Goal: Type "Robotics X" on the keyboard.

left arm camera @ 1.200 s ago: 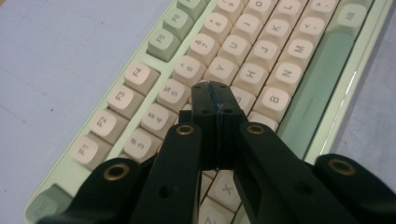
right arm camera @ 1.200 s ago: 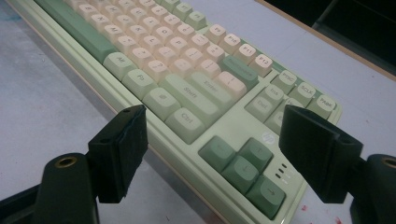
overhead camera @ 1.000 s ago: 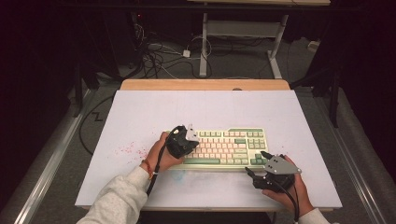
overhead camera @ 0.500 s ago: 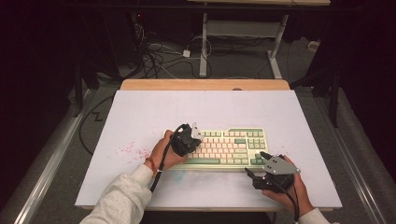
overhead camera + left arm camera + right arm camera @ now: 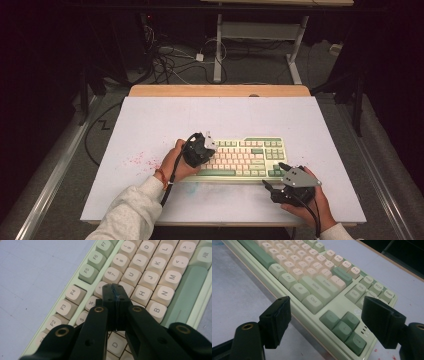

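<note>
Keyboard is lying on the white table, long axis running left-right across the person's front, nearer the front edge than the back. Left gripper is sitting over the kbd's left-centre keys, jaws pressed together w/ nothing between them, joined tip pointing down at the key rows around G/H; whether the tip is touching a cap or just hovering, can't tell. From that tip, F-keys are lying to its left in the left gripper view, spacebar off to its right. Judging by this, lft hand is poking at keys w/ the closed tip, so the target is directly under the tool.

Right gripper is resting at the kbd's front right corner, jaws standing wide, empty, arrow keys just ahead between them. Lft hand is clearly the nearer one to the letter block. Open room: plenty of bare table left of and behind the kbd; front table edge is close behind the rt hand.
</note>
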Tool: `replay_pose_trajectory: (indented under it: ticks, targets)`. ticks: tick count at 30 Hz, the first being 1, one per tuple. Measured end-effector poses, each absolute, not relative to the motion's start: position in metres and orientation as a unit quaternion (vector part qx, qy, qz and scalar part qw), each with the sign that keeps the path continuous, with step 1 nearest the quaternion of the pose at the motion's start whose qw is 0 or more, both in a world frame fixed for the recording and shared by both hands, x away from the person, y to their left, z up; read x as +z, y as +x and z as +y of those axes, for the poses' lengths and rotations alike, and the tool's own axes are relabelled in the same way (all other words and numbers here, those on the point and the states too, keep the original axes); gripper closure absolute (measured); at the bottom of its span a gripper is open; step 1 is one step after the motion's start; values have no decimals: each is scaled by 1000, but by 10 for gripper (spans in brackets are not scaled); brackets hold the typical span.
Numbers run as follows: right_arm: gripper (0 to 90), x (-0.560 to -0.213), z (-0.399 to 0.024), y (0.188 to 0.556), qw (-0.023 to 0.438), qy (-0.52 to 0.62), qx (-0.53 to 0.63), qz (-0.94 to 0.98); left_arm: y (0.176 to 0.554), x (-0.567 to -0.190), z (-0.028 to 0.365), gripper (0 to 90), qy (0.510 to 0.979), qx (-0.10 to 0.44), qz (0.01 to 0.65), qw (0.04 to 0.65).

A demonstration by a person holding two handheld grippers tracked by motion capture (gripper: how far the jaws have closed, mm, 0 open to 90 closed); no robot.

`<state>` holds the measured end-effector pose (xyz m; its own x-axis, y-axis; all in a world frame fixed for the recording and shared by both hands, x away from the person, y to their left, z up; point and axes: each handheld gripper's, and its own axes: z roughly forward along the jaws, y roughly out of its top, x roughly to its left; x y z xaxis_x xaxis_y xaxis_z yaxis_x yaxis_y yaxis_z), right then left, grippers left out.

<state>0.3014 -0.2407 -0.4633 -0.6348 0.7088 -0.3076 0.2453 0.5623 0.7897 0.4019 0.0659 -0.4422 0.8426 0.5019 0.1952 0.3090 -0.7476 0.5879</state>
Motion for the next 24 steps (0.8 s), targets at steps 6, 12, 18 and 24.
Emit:
replay_pose_trajectory:
  ticks: [6,12,18,24]
  targets:
    - [241,-463,-241,301,316,289,367,826,401,-439,71,844,914,176,224,290]
    - [241,-463,-241,301,315,289,368,826,397,-433,78,810,907,185,223,305]
    - [241,-463,-241,301,316,288,368,826,394,-431,84,731,903,198,220,312]
    - [241,-463,-241,301,316,288,368,826,389,-427,89,537,890,223,229,325]
